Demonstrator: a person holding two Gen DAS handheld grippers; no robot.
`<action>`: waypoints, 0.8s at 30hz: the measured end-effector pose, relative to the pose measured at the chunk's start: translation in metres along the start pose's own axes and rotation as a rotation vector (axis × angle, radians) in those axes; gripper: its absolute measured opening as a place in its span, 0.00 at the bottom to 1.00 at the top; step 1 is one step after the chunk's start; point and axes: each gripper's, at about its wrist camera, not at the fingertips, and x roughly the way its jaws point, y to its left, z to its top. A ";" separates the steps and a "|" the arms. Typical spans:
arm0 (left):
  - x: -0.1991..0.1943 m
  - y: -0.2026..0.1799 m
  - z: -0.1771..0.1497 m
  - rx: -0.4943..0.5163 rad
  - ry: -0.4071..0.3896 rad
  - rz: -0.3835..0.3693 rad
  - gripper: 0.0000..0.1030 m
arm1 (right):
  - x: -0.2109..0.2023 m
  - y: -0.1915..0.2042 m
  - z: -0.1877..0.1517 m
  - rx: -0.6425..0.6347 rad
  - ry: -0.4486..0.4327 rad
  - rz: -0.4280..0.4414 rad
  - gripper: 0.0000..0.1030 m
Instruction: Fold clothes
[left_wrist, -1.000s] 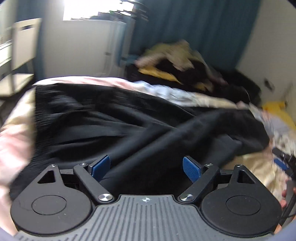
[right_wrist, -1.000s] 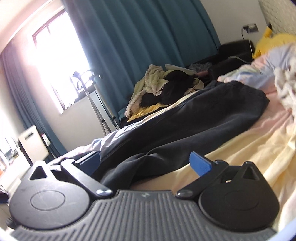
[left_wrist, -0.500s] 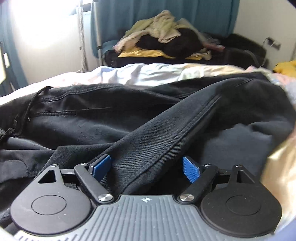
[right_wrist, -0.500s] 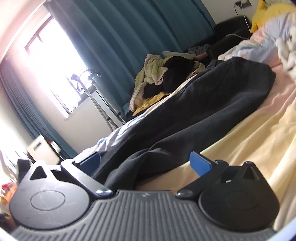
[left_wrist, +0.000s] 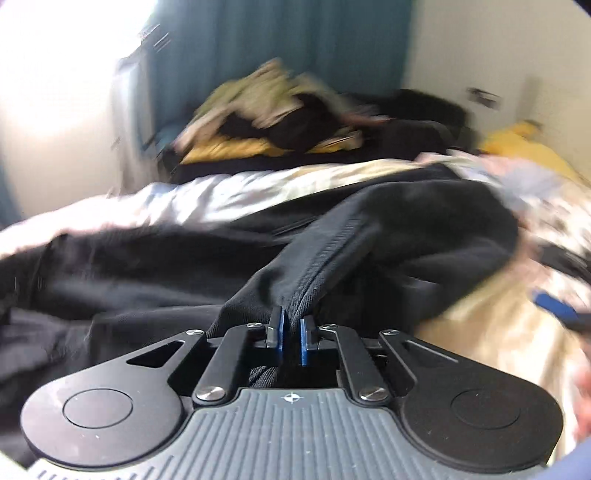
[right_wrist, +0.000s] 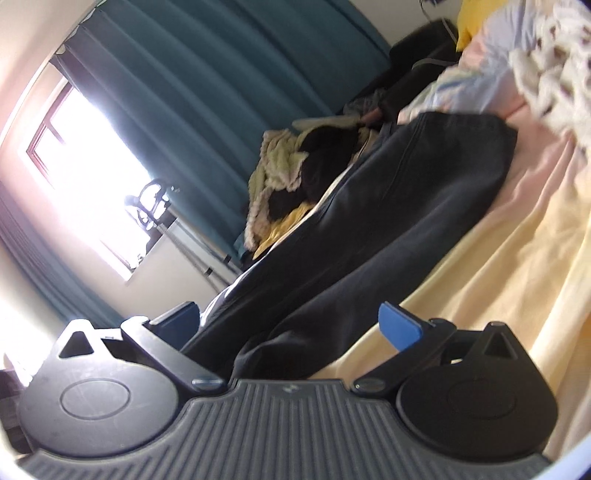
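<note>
While the left claw (left_wrist: 291, 334) clamps a stitched seam ridge, the black denim trousers (right_wrist: 388, 236) lie on the bed (right_wrist: 517, 266), long axis toward one o'clock. Right claw (right_wrist: 291, 325) gapes apart around their rumpled near end.

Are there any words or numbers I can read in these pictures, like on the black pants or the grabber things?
No words or numbers can be read in either view.
Black pants: no label or print shows.
Left gripper, shut on the pants' seam: only a small crosshair mark, not a word.
Right gripper, open: a tiny mark, too small to read.
Wall plate: too blurred to read.
</note>
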 end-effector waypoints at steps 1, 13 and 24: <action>-0.012 -0.007 -0.007 0.011 0.000 -0.049 0.06 | -0.003 0.000 0.002 -0.004 -0.011 -0.008 1.00; 0.004 -0.046 -0.116 -0.007 0.285 -0.234 0.07 | -0.039 0.008 0.011 -0.020 -0.051 -0.002 1.00; 0.010 -0.046 -0.117 0.011 0.270 -0.233 0.07 | 0.015 0.020 0.033 -0.163 0.044 -0.082 1.00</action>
